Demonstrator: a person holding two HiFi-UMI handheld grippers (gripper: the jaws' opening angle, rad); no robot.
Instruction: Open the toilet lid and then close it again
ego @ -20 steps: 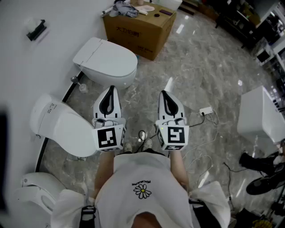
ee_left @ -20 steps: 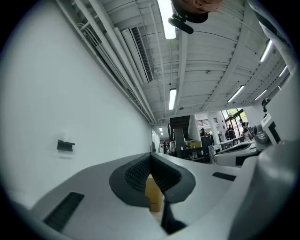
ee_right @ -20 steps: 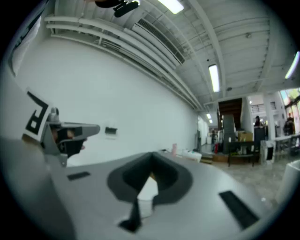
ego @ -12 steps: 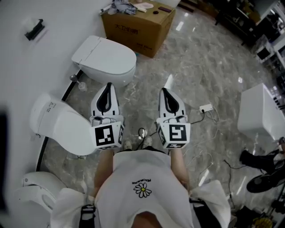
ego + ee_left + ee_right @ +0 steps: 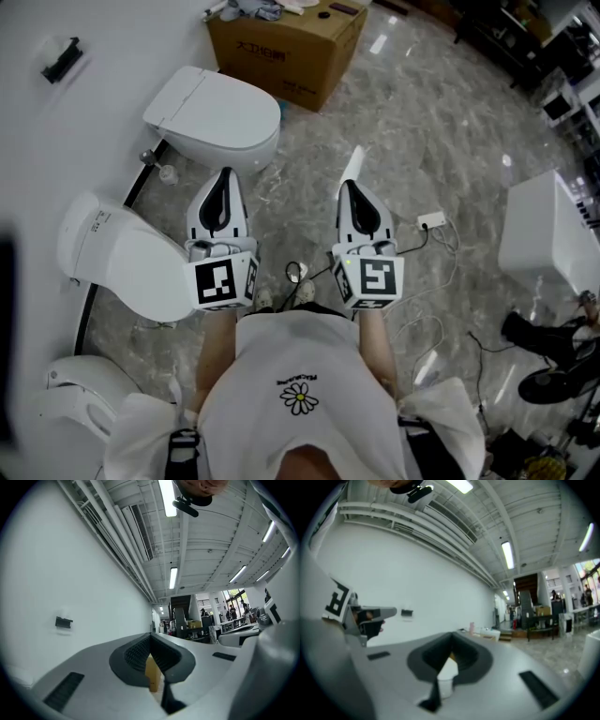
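A white toilet (image 5: 214, 117) with its lid down stands by the wall, ahead of my left gripper (image 5: 225, 172). A second white toilet (image 5: 127, 267) lies close to the left of that gripper, apart from it. My right gripper (image 5: 348, 184) hangs beside the left one over the marble floor. Both point forward and level, jaws shut with nothing between them. In the left gripper view the shut left gripper (image 5: 151, 637) aims at the cardboard box (image 5: 153, 674). In the right gripper view the shut right gripper (image 5: 451, 637) faces the wall, with the left gripper's marker cube (image 5: 338, 598) at the left.
A cardboard box (image 5: 286, 42) with items on top stands behind the far toilet. A third toilet (image 5: 70, 403) sits at the bottom left. A power strip (image 5: 432, 221) and cables lie on the floor to the right, near a white box (image 5: 544, 244).
The toilets and the box have slid slightly up and left in the head view. Both grippers keep their places in front of the person, still shut.
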